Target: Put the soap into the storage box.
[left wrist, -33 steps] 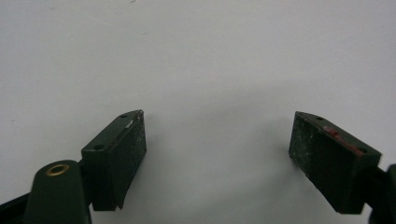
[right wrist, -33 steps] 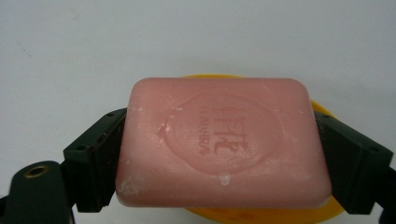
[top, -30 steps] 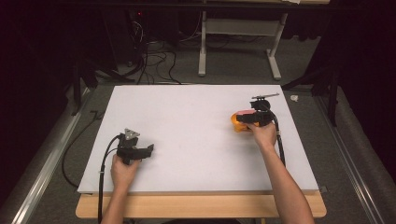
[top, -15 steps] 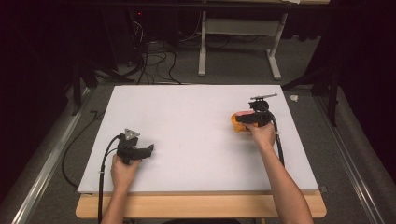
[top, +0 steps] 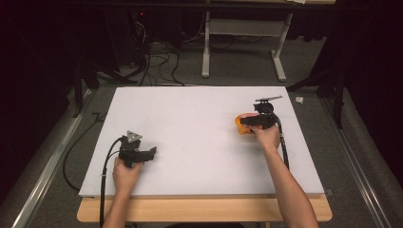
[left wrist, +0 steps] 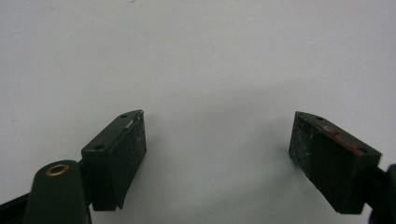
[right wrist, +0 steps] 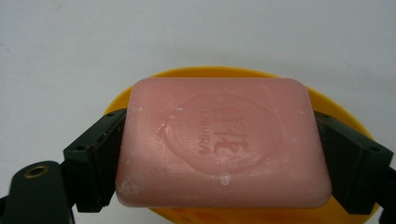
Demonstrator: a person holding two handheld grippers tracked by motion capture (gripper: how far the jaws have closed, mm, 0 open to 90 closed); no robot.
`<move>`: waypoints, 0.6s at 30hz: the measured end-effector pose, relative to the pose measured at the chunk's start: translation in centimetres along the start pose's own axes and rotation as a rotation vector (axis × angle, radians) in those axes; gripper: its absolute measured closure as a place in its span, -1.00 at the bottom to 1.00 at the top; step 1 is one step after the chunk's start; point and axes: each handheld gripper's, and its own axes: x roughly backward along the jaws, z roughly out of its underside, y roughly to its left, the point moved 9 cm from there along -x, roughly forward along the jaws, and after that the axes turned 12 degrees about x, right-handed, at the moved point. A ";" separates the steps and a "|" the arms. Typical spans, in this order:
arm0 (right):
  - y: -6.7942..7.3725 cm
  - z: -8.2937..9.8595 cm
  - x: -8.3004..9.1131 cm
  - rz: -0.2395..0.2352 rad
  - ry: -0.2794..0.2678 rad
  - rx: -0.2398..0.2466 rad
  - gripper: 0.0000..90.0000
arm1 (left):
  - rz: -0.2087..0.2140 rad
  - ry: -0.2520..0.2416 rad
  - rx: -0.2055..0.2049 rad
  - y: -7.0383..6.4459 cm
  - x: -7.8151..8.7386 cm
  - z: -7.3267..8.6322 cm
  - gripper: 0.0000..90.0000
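Two tongs noted: my right tongs clamp the pink soap bar over the yellow dish, unmoved since a second ago. My left tongs rest open on the bare counter.

White board bare between claws; only orange dish with soap obstructs right side.
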 end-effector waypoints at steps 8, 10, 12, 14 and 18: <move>-0.1 0.0 -0.1 -0.004 0.000 -0.011 -0.70 | 0.000 0.001 0.000 0.0 0.0 0.0 -0.57; -0.1 0.0 -0.1 0.000 0.002 -0.012 -0.70 | 0.000 0.001 0.000 0.0 0.0 0.0 -0.57; -0.1 0.0 -0.2 0.000 0.001 -0.016 -0.70 | 0.000 0.001 0.000 0.0 0.0 0.0 -0.57; -0.1 0.1 -0.3 0.001 0.002 -0.016 -0.70 | 0.000 0.001 0.000 0.0 0.0 0.0 -0.57; -0.2 0.1 -0.3 0.003 0.007 -0.021 -0.70 | 0.000 0.001 0.000 0.0 0.0 0.0 -0.57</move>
